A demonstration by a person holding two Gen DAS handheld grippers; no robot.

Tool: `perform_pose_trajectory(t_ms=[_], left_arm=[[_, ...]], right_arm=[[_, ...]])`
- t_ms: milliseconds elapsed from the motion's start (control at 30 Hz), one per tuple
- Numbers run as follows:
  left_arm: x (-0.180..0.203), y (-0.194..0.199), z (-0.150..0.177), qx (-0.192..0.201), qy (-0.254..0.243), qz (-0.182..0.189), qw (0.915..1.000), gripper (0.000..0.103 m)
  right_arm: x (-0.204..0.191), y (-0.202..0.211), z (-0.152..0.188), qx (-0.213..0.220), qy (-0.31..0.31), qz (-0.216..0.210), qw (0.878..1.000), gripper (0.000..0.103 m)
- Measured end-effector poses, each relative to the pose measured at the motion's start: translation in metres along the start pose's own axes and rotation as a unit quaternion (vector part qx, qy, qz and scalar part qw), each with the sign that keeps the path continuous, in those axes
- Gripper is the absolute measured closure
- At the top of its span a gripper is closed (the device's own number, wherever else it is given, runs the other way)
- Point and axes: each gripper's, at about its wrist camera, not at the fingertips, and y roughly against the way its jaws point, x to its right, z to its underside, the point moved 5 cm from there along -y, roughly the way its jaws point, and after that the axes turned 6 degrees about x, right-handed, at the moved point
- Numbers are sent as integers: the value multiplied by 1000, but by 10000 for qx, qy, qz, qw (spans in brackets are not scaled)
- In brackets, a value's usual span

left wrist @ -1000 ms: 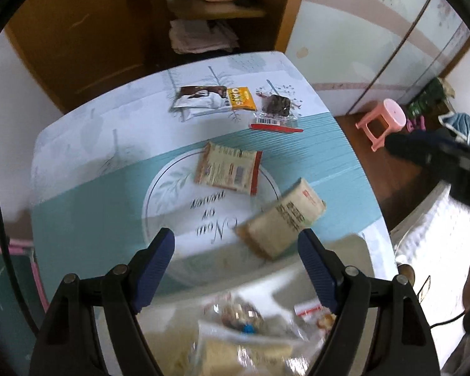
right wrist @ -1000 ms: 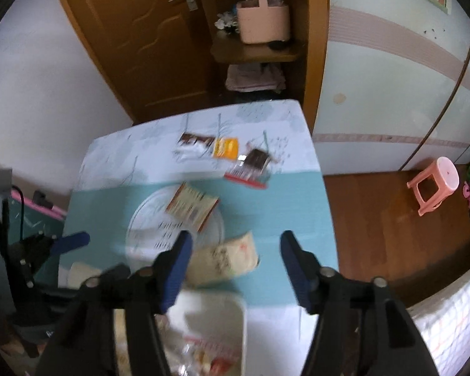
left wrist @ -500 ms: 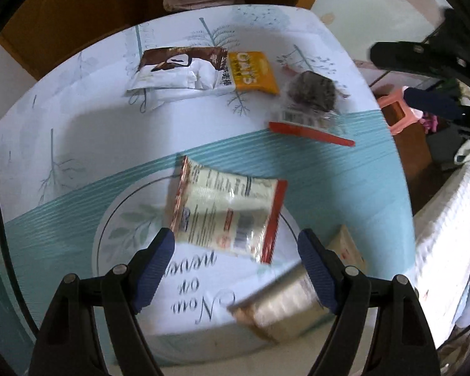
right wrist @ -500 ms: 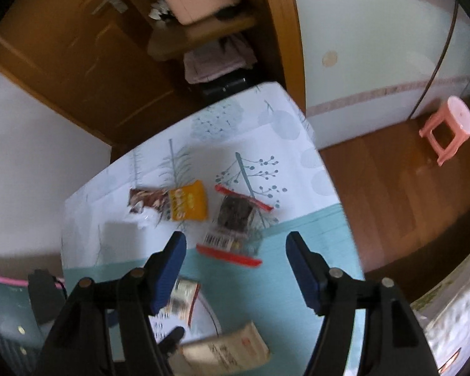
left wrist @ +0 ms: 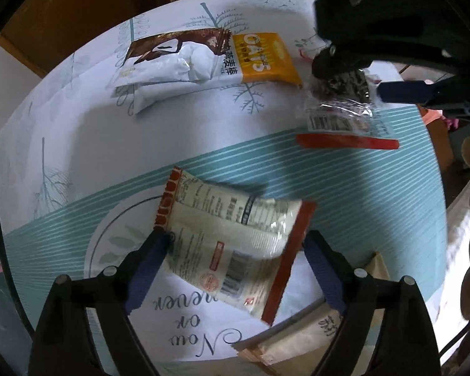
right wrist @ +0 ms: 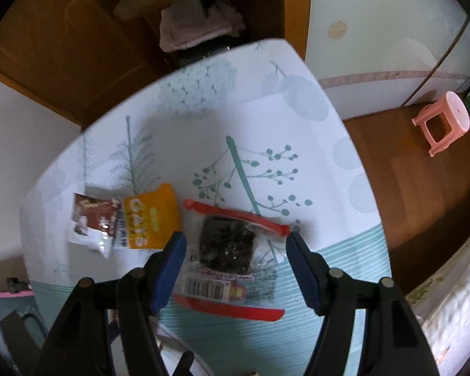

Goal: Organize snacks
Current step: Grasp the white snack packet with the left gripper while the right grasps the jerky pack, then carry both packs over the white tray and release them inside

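both grippers dropped closer; oats packet [right wrist: 150,219] beside right gripper [right wrist: 233,244].

Both wrist cameras look steeply down, close over the table [left wrist: 78,144]. The left one sits nearer its middle, the right nearer its far right corner. Both share the oats packet [left wrist: 263,58] [right wrist: 150,219] and the clear red-edged packet [left wrist: 344,109] [right wrist: 228,250].

The tablecloth [left wrist: 78,144] is white with teal striping and leaf prints; on it lie an orange oats packet [left wrist: 264,58], a cream packet [left wrist: 235,244] edged red, and a clear red-edged packet [right wrist: 227,249] holding dark contents.
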Motion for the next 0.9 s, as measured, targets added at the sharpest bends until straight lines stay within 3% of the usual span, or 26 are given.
perform_pose_trajectory(t_ms=[100, 233, 300, 400, 467, 633, 767, 900], left_arm=[[-5, -1, -3, -5, 152, -18, 9999, 13], [-17, 0, -4, 28, 294, -44, 9996, 14], [-22, 2, -5, 74, 336, -52, 9994, 20], [-25, 8, -5, 170, 325, -71, 9993, 39], [-28, 11, -6, 195, 315, -99, 9993, 52], [-33, 21, 3, 284, 472, -36, 9985, 60], [-45, 26, 4, 357, 689, 71, 9970, 87], [-56, 56, 4, 654, 793, 219, 9945, 90]], right_arm=[[-3, -5, 1, 17, 121, 145, 9998, 37], [-9, -3, 5, 99, 402, 218, 9989, 50], [-11, -2, 9, 71, 477, 202, 9986, 51], [-11, 2, 17, 76, 643, 165, 9978, 61], [-11, 4, 25, 16, 695, 123, 9975, 61], [-11, 12, 44, -29, 835, -26, 9965, 62], [-10, 26, 57, 0, 813, -242, 9964, 62], [-15, 50, 69, 125, 851, -489, 9951, 62]])
